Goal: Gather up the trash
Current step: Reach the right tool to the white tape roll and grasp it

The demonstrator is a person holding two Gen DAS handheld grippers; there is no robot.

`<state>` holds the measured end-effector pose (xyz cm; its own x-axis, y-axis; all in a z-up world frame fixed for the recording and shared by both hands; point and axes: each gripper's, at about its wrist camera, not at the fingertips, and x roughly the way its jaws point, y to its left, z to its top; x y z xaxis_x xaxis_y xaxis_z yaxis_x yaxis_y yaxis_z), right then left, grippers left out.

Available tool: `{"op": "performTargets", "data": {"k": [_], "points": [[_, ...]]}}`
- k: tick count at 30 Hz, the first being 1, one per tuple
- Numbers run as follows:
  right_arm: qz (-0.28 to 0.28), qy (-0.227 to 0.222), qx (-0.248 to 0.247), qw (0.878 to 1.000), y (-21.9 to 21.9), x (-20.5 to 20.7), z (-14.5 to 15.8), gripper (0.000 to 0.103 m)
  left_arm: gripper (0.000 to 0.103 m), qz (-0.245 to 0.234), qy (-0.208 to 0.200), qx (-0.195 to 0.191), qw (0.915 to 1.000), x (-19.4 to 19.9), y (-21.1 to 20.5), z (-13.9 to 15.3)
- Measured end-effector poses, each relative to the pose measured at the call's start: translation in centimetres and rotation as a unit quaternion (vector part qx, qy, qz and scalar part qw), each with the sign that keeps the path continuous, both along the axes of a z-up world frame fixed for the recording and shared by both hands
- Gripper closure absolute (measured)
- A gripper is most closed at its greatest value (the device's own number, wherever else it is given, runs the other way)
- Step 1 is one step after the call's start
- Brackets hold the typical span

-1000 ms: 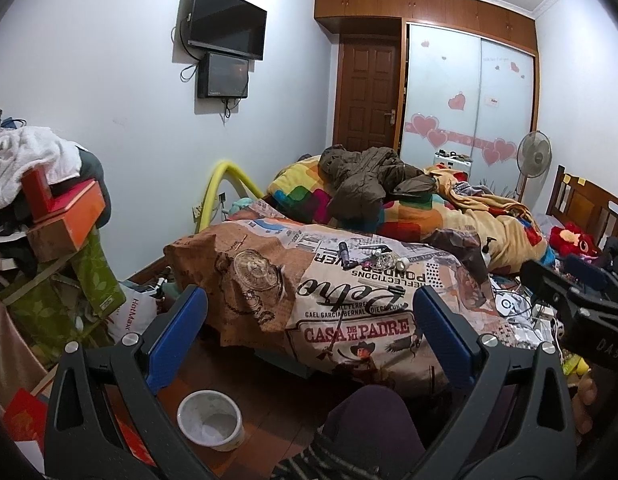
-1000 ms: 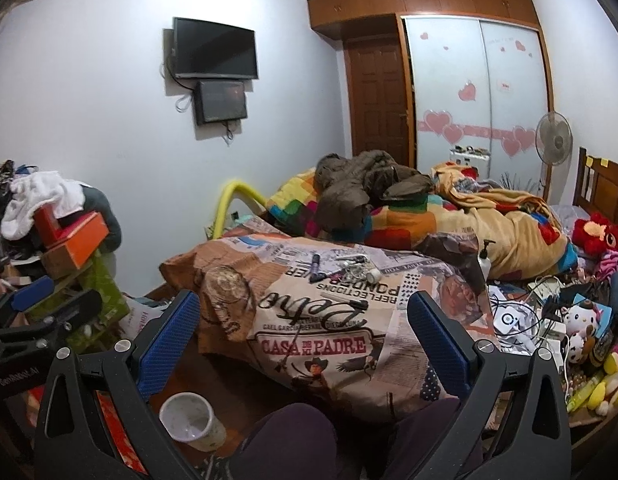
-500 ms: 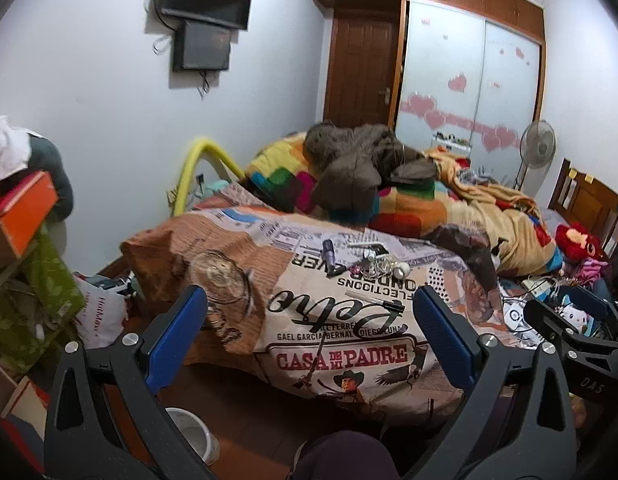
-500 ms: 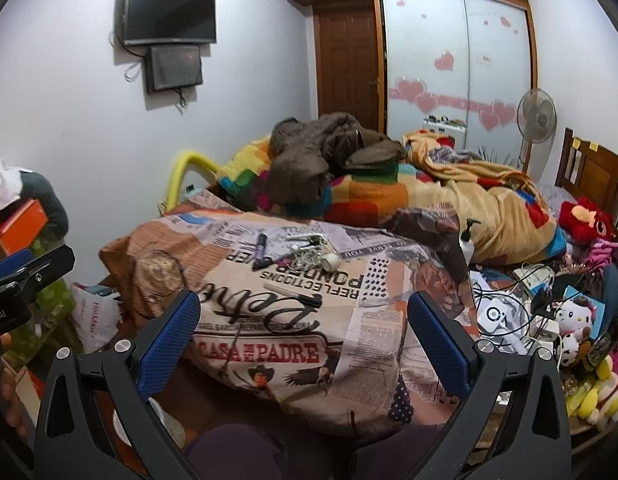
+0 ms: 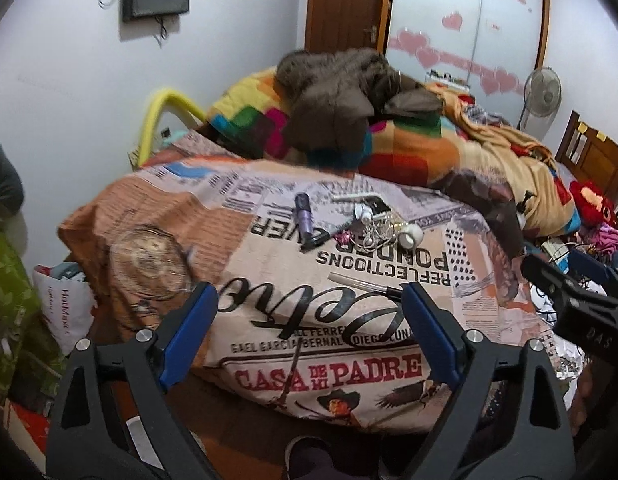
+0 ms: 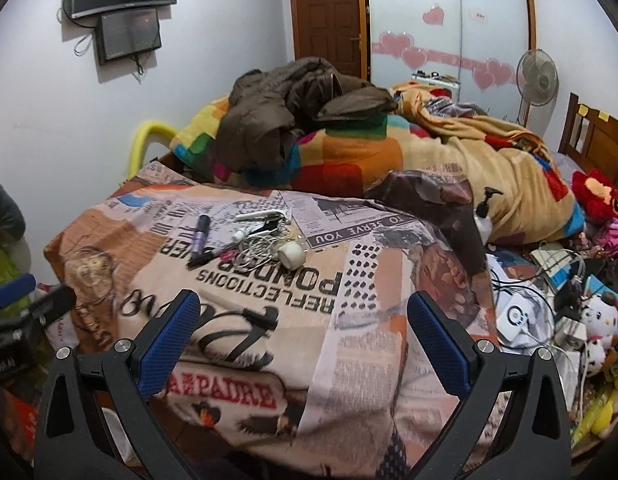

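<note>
Since the earlier frames both grippers have advanced toward the bed, and the white plastic cup on the floor has dropped almost out of view. The left gripper (image 5: 309, 328) and right gripper (image 6: 299, 334) both hover over the bed's near edge, jaws wide, holding nothing. Judged step: approach, nothing collected yet. The likely trash, a cluster of small items (image 6: 265, 240) including a purple tube (image 5: 303, 216), a tangled white cord (image 6: 255, 246) and a small white cap (image 6: 291, 255), lies mid-bed on the newspaper-print duvet (image 5: 269, 280). Next move calls for reaching further forward and closing on one piece. The room is cluttered; a brown jacket (image 6: 281, 116) sits toward the bed's far edge.
</note>
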<state>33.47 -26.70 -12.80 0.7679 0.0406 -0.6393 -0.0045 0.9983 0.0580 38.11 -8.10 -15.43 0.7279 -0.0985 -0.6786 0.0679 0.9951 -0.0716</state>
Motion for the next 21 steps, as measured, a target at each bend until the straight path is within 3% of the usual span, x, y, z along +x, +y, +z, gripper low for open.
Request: {"op": "performTargets", "data": {"k": [7,11,21], "points": [[0.041,0.034,0.021,0.998,-1.3,6.3,-3.9,0.004,0.01,-0.001,0.032,-0.021,0.9993,5.0,-1.3,-3.9],[0.08,0.061,0.033,0.994,-1.4,10.0,-5.8,0.017,0.01,0.005,0.044,-0.012,0.9989,7.2,-1.6,-5.9],[0.131,0.135,0.058,0.981,-0.4,16.3,-10.5,0.05,0.01,0.006,0.086,-0.034,0.9957,10.5,-2.2,-9.8]]}}
